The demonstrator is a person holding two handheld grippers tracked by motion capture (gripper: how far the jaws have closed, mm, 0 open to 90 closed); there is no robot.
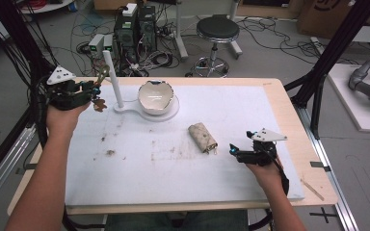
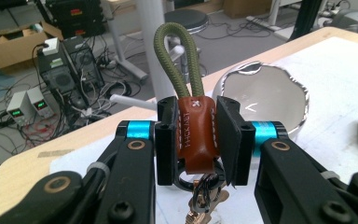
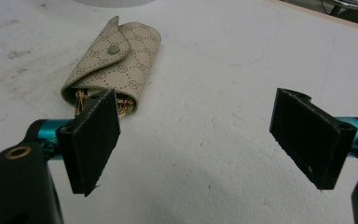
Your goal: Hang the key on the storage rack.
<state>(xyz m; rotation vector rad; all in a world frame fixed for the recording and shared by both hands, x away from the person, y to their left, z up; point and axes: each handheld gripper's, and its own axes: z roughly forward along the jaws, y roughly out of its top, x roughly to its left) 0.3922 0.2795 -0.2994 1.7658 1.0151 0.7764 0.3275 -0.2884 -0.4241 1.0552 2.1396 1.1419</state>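
1. Desk (image 1: 279, 101): pale wood top under a stained white mat, carrying everything I list below.
2. White stand (image 1: 120, 107): flat base at the far left of the mat with an upright post (image 1: 112, 77) rising from its left end.
3. Bowl (image 1: 156, 96): white, irregular rim, seated on the right end of that stand base; in the left gripper view it sits just beyond my left tool, to the right.
4. Left tool (image 2: 198, 137): I have it at the far left edge of the desk, jaws clamped on the brown leather tab of the key fob, one pad on each flat side.
5. Right tool (image 3: 205, 140): parked near the right side of the mat, jaws standing wide apart with nothing between them.
6. Key pouch (image 3: 114, 63): beige patterned, snap flap shut, lying mid-mat just left of and beyond the right tool, its long axis slanting from far left to near right; gold hardware shows at its near end. The right hand is much the nearer one to it.
7. Key fob (image 2: 196, 135): held off the desk in the left tool, long axis upright; olive cord loop (image 2: 177, 56) points up, metal ring and clips hang below. In the high view the loop sits just left of the post and close to its top, so I judge the coming move to be a short carry rightward to drop the loop over the post.
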